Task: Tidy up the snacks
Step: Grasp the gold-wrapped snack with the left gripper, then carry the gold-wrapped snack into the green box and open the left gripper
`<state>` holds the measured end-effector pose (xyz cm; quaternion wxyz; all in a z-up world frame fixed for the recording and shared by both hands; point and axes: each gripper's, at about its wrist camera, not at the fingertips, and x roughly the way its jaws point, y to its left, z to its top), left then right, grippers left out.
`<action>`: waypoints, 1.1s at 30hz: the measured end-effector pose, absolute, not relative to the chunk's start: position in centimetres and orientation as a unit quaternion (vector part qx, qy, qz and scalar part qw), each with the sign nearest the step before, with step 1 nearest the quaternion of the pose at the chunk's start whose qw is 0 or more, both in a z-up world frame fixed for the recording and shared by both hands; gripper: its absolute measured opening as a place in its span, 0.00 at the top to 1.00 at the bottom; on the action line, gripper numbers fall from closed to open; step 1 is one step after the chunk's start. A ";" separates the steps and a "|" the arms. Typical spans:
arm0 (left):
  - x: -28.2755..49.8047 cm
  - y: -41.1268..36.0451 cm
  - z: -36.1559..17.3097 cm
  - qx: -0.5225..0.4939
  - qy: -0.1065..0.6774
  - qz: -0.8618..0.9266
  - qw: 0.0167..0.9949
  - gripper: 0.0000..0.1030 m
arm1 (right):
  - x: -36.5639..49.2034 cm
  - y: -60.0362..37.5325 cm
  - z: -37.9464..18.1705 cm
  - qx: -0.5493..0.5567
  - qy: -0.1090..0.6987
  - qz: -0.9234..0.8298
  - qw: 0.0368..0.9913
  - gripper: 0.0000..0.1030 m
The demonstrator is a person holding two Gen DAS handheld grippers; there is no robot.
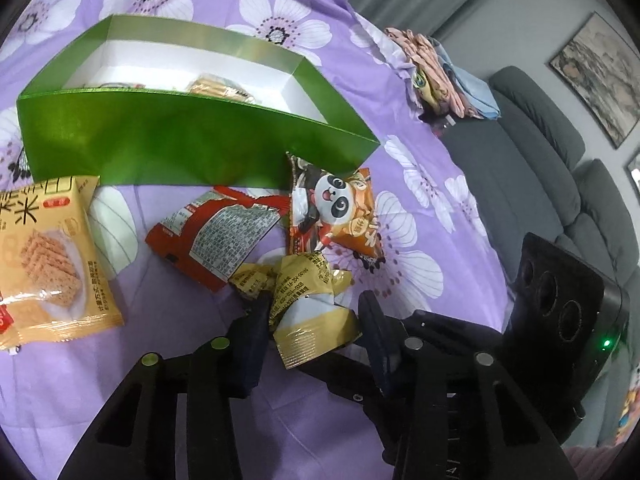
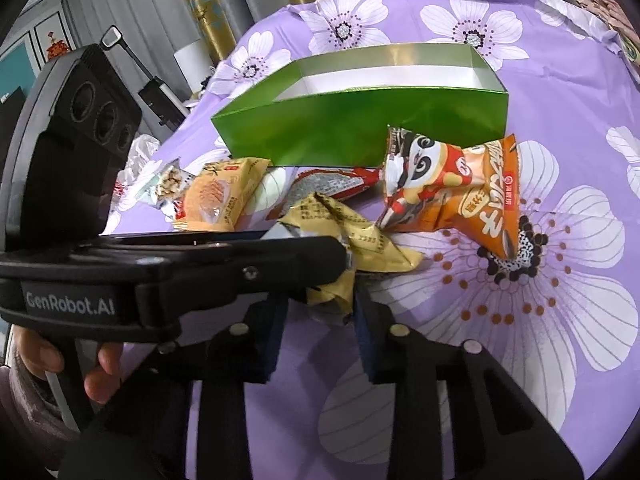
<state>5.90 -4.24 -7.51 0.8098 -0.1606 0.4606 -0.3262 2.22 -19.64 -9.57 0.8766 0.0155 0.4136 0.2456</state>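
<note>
A crumpled yellow snack packet (image 1: 312,308) lies on the purple flowered cloth (image 1: 420,184), and both grippers hold it. My left gripper (image 1: 314,304) is shut on one end. In the right wrist view my right gripper (image 2: 320,304) is shut on the other end of the yellow packet (image 2: 360,236), with the left gripper's body (image 2: 240,268) crossing just above. Behind stands an open green box (image 1: 160,140) with a packet (image 1: 216,86) inside. A panda packet (image 1: 336,208), a red packet (image 1: 216,236) and a cracker packet (image 1: 44,256) lie in front of the box.
A small nut packet (image 2: 172,184) lies left of the cracker packet (image 2: 220,196). Folded clothes (image 1: 440,72) sit at the cloth's far right edge, with a grey sofa (image 1: 540,140) beyond. A person's hand (image 2: 100,372) grips the left gripper's handle.
</note>
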 end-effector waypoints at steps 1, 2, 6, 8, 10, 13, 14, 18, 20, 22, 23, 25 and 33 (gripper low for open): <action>5.9 -4.3 -7.5 -0.158 0.460 -0.326 0.810 0.58 | 2.1 -19.6 -9.5 0.009 0.412 0.245 0.877 0.73; 5.8 -4.3 -7.4 -0.154 0.460 -0.326 0.812 0.58 | 2.0 -19.6 -9.5 0.006 0.410 0.245 0.878 0.75; 5.5 -4.2 -6.8 -0.151 0.450 -0.330 0.816 0.58 | 1.6 -19.6 -8.8 0.008 0.401 0.249 0.882 0.77; 5.3 -4.1 -6.2 -0.150 0.440 -0.333 0.821 0.58 | 1.3 -19.6 -8.1 0.004 0.394 0.250 0.885 0.77; 4.9 -3.9 -5.5 -0.151 0.429 -0.336 0.825 0.58 | 1.0 -19.6 -7.3 0.001 0.383 0.253 0.888 0.77; 4.3 -3.4 -4.3 -0.154 0.411 -0.337 0.833 0.58 | 0.6 -19.3 -6.1 -0.004 0.368 0.259 0.893 0.77; 4.1 -3.2 -3.8 -0.154 0.404 -0.336 0.837 0.58 | 0.5 -19.2 -5.8 -0.006 0.363 0.260 0.895 0.77; 4.4 -2.5 -2.6 -0.160 0.389 -0.333 0.844 0.58 | 1.0 -18.6 -4.6 -0.014 0.344 0.263 0.901 0.77; 5.1 -2.2 -1.8 -0.163 0.381 -0.330 0.848 0.58 | 1.7 -18.2 -4.0 -0.017 0.335 0.266 0.904 0.77; 5.8 -1.9 -0.9 -0.159 0.371 -0.327 0.854 0.58 | 2.5 -17.8 -3.1 -0.023 0.322 0.267 0.908 0.77; 6.3 -1.7 -0.4 -0.158 0.365 -0.326 0.858 0.58 | 3.0 -17.7 -2.8 -0.025 0.315 0.267 0.910 0.77; 7.2 -1.3 0.6 -0.153 0.353 -0.322 0.865 0.58 | 4.2 -17.4 -1.9 -0.025 0.300 0.272 0.914 0.77; 13.4 0.9 2.3 -0.168 0.323 -0.321 0.874 0.58 | 10.0 -15.3 -0.4 -0.021 0.280 0.278 0.918 0.77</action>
